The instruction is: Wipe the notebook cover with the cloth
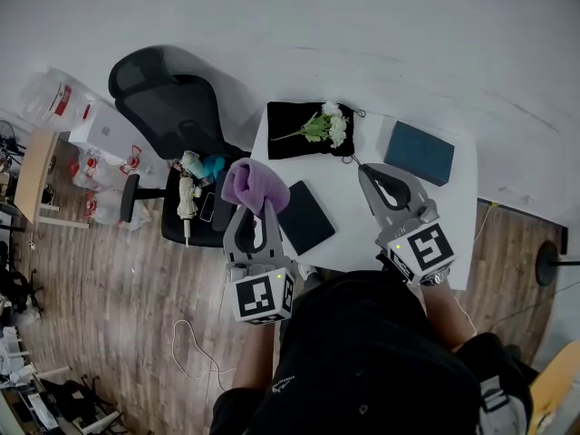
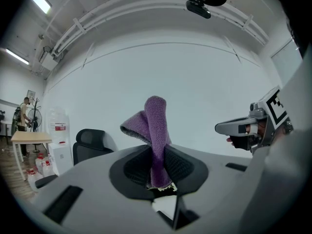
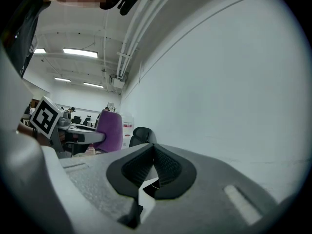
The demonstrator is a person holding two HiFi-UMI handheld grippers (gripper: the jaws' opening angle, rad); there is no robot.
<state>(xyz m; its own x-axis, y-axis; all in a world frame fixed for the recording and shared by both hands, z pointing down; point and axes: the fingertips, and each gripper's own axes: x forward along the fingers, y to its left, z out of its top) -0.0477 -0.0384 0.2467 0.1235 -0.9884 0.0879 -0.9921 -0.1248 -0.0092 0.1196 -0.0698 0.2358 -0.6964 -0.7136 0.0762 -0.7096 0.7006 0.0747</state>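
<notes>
By white table (image 1: pixel 353 214), cloth (image 1: pixel 255 185); floor (image 1: pixel 136 288) seemingly wooden.

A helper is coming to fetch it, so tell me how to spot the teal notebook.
Look at the white table. The teal notebook lies at its far right corner, right of the black mat with white flowers. The other notebook, nearer the middle, is much darker.

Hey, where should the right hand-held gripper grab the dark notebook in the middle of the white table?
The dark notebook lies flat and thin, turned corner-first toward the person, so nothing offers a pinch from above. Probably take its near corner, coming in low from the table's front edge, one jaw above the cover, one below. The right hand-held gripper is shut, so open it first.
</notes>
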